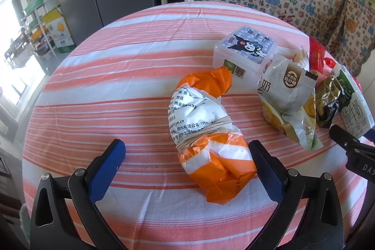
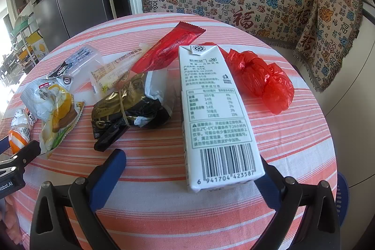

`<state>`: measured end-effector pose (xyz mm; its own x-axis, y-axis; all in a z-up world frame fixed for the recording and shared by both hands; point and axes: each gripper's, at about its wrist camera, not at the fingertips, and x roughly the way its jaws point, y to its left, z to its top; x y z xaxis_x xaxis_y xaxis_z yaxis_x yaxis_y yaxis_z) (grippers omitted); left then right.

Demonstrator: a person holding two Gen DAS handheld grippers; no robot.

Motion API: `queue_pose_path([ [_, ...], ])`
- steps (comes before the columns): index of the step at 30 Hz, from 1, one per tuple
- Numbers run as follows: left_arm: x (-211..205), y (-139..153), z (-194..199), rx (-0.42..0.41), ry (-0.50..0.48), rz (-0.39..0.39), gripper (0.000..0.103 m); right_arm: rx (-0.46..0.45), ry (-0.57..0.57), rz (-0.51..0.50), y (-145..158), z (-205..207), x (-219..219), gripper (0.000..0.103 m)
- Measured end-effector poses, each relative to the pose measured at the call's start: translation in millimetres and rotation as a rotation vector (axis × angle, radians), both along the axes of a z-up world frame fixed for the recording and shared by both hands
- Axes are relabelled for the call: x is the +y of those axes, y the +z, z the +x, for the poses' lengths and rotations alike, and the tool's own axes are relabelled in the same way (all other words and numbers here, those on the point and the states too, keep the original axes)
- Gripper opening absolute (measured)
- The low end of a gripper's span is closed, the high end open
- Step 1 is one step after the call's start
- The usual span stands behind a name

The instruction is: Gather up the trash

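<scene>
Orange and white, the crinkly bundle (image 1: 206,132) is lying on the striped table (image 1: 105,90), tied round its middle with string. It is looking soft and light, so the tied middle is likely the best place to pinch. The left gripper (image 1: 187,165) is spreading its jaws wide around the bundle's near end, gripping nothing. The right gripper (image 2: 192,179) is also wide apart, with the stiff milk carton (image 2: 215,114) lying between its jaws.

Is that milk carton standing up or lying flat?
Lying flat. The carton rests lengthwise on the striped cloth, barcode end toward the right claw, folded top pointing away.
</scene>
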<state>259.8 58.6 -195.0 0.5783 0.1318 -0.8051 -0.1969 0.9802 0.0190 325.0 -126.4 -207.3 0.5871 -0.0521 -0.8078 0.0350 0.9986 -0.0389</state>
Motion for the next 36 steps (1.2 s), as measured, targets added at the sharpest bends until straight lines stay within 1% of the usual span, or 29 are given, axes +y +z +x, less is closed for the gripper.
queue_pose_path([
  [8, 0.2, -0.1, -0.9, -0.001, -0.002, -0.002, 0.102, 0.000, 0.000, 0.000, 0.1, 0.6, 0.4, 0.103],
  [12, 5.1, 2.1, -4.5, 0.025, -0.043, 0.012, 0.102, 0.000, 0.000, 0.000, -0.2, -0.2, -0.3, 0.103],
  [13, 9.9, 2.9, -6.4, 0.035, -0.038, 0.009, 0.102, 0.000, 0.000, 0.000, -0.1, 0.3, 0.3, 0.103],
  [15, 21.3, 6.4, -13.1, 0.038, -0.033, -0.035, 0.101, 0.000, 0.000, 0.000, 0.0, 0.3, 0.3, 0.103],
  [17, 26.7, 9.6, -17.5, 0.038, -0.055, -0.090, 0.101, 0.000, 0.000, 0.000, 0.1, 0.0, -0.1, 0.103],
  [18, 24.7, 11.6, -18.8, 0.038, -0.073, -0.105, 0.101, 0.000, 0.000, 0.000, 0.2, 0.4, 0.4, 0.103],
  [19, 20.9, 13.7, -18.9, 0.037, -0.092, -0.106, 0.101, 0.000, 0.000, 0.000, 0.2, 0.1, 0.4, 0.103],
  [22, 8.9, 15.5, -15.0, 0.037, -0.123, -0.071, 0.100, 0.000, 0.000, 0.000, 0.4, 0.6, 0.7, 0.103],
  [24, 6.7, 13.3, -12.1, 0.044, -0.117, -0.068, 0.094, 0.000, 0.000, 0.001, 0.4, 0.5, 0.8, 0.103],
  [25, 7.8, 11.5, -10.2, 0.052, -0.113, -0.085, 0.088, 0.000, 0.000, 0.001, 0.5, 0.6, 0.8, 0.103],
  [29, 12.2, 12.1, -6.7, 0.039, -0.104, -0.090, 0.088, 0.008, 0.004, 0.000, 0.6, 1.7, 0.4, 0.103],
  [31, 14.5, 12.8, -5.2, 0.037, -0.103, -0.101, 0.088, 0.047, 0.049, 0.012, 3.9, -3.6, -2.9, 0.103],
  [32, 15.4, 13.6, -4.1, 0.036, -0.105, -0.107, 0.088, 0.051, 0.068, 0.015, 7.8, -8.1, -6.4, 0.103],
  [34, 15.4, 14.6, -1.8, 0.032, -0.107, -0.111, 0.088, 0.042, 0.100, -0.033, 19.2, -17.0, -8.1, 0.103],
  [36, 15.2, 16.6, -1.4, 0.022, -0.110, -0.118, 0.082, 0.043, 0.148, -0.064, 32.2, -19.1, -5.8, 0.103],
])
